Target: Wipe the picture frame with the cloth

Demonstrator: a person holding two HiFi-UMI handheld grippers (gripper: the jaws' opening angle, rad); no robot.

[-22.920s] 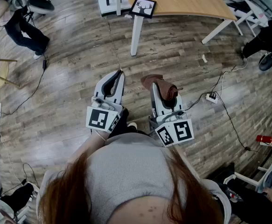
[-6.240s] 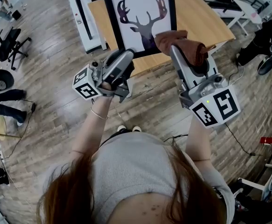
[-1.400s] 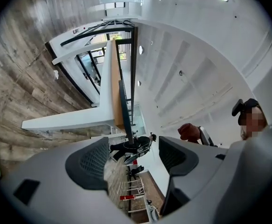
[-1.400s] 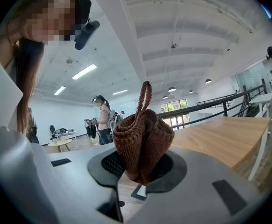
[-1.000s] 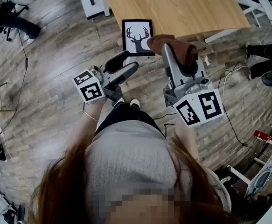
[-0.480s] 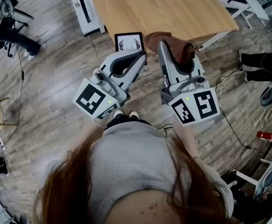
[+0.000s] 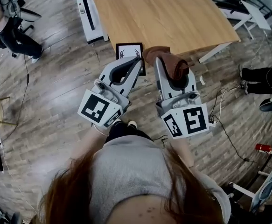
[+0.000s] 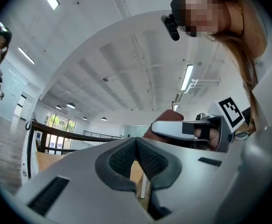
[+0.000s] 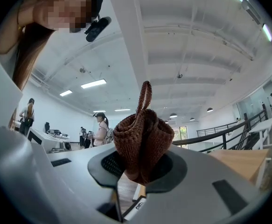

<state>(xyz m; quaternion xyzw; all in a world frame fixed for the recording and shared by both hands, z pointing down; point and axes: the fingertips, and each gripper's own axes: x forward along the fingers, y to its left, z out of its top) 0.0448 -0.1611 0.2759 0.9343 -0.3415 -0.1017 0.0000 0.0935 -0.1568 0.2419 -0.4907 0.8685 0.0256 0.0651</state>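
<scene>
Left tool (image 7: 137, 63), open a second ago, now shut and empty.

No text, label or number is legible.

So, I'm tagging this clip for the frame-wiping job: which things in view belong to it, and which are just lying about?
Job:
- picture frame, standing beside the table
- brown cloth, clamped in the right tongs
- left tongs, shut and empty

Lying about:
- wooden table
- red object at the right edge
</scene>
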